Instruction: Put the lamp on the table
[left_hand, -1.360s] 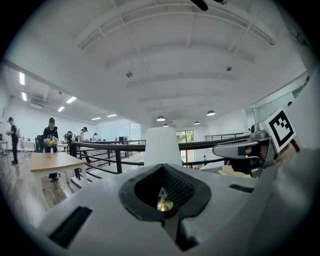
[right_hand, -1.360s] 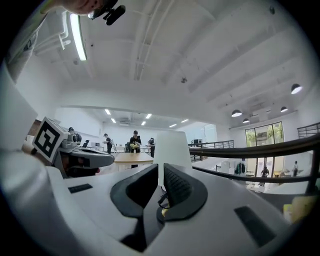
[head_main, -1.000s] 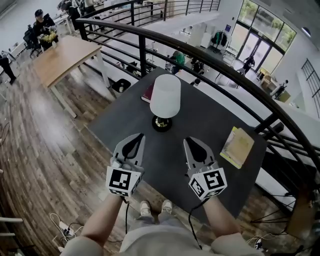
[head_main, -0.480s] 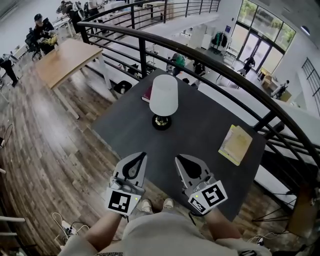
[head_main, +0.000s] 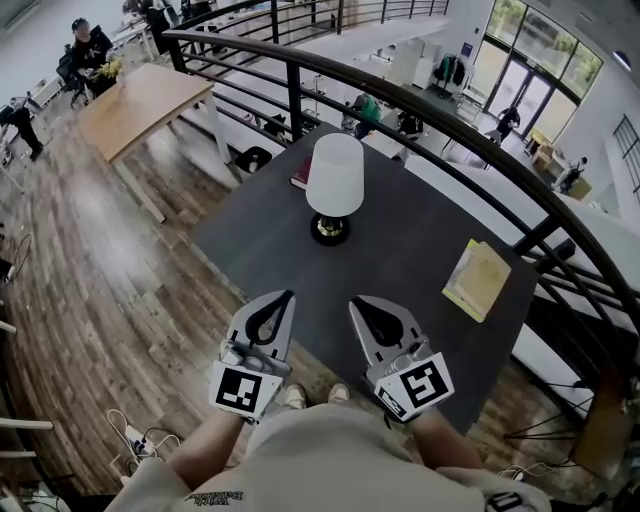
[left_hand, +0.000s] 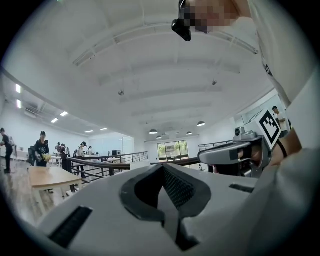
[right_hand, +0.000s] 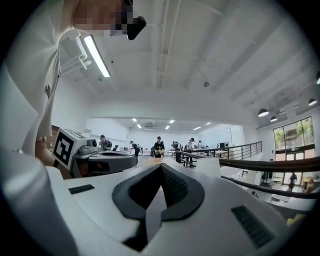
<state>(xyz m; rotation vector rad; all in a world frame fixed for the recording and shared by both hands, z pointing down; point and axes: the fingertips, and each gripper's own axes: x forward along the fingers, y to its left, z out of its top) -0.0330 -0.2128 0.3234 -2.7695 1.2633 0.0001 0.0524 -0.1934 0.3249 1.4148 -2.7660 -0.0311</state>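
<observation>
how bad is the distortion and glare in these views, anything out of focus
Head view: wide-angle bend curves the railing; lamp and table sharp, evenly lit. Left gripper view: strong fisheye, black corners, close jaws slightly soft. Right gripper view: same fisheye, ceiling light strip glares brightly.

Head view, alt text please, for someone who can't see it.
A white-shaded lamp stands on a dark table by a railing. The left hand-held gripper and right hand-held gripper hover shut and empty at its near edge.
</observation>
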